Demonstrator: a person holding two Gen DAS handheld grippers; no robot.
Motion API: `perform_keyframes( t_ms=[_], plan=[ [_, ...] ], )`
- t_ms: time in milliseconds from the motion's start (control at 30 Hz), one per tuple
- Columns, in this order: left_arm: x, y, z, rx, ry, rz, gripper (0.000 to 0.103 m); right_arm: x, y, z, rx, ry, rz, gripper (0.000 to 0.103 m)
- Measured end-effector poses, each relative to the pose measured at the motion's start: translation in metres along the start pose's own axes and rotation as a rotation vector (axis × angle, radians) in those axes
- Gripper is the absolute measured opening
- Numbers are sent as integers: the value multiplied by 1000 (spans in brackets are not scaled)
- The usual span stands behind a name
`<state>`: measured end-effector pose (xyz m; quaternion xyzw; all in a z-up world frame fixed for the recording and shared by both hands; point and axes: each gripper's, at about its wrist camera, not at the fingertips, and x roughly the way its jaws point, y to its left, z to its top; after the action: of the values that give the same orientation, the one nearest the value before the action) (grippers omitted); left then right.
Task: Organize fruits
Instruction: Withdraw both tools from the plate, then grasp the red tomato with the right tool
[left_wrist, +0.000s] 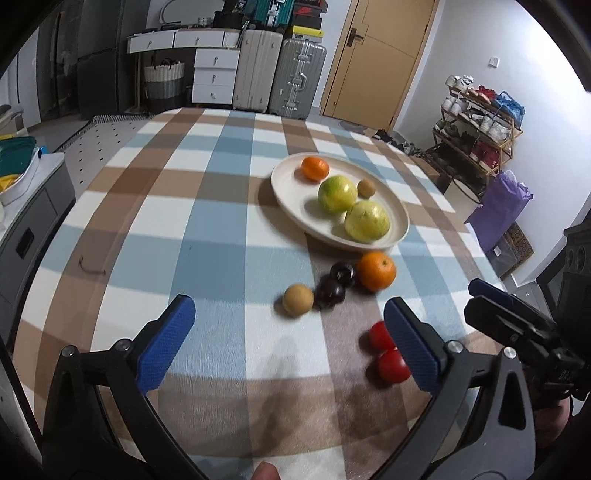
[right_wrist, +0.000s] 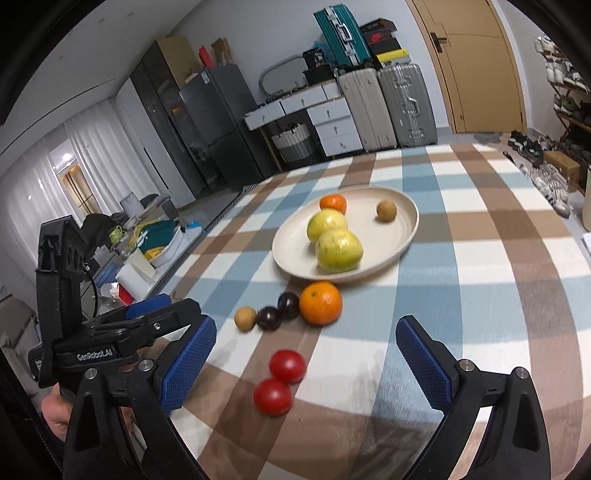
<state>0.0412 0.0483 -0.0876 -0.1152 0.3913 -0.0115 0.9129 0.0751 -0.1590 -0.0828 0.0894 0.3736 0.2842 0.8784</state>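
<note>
my left gripper (left_wrist: 288, 343) hangs spread wide over the checked cloth (left_wrist: 207, 229), nothing between its blue pads; my right gripper (right_wrist: 306, 362) gapes just as wide, empty, with two tomatoes (right_wrist: 280, 382) lying on the cloth below its gap; the cream plate (right_wrist: 406, 218) beyond carries a small orange, two green-yellow fruits and a brown one; near its rim lie an orange (right_wrist: 320, 302), two dark plums (right_wrist: 279, 312) and a brown fruit (right_wrist: 245, 318)

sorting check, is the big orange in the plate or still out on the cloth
Out. The big orange sits on the checked cloth just outside the plate rim, next to two dark plums.
</note>
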Motion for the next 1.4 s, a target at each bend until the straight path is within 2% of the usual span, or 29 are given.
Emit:
perform_keyframes(
  t_ms=[267,567,633,700,833,933,1033,1067,1100,1400],
  plan=[
    [8,11,-21,-8,27,45,102,18,5,-15,0,63,-5,100],
    [18,23,-29,-21,50,49,102,42,13,-22,-20,139,-19,99],
    [18,23,-29,-19,51,51,102,46,14,-22,-24,153,-21,97],
    [18,24,-30,-18,49,52,102,51,14,-22,-21,167,-15,90],
    [19,27,-30,-23,53,53,102,59,15,-23,-17,198,-7,83],
    [20,30,-29,-30,55,53,102,63,19,-24,-35,211,-2,72],
    [21,31,-26,-30,53,52,102,67,21,-26,-48,226,-9,52],
    [21,32,-26,-29,53,52,102,67,21,-26,-51,227,-13,36],
    [22,32,-25,-29,53,51,102,68,20,-26,-44,234,-10,32],
    [35,36,-15,-35,79,24,102,59,13,-22,-21,173,43,32]
  ],
)
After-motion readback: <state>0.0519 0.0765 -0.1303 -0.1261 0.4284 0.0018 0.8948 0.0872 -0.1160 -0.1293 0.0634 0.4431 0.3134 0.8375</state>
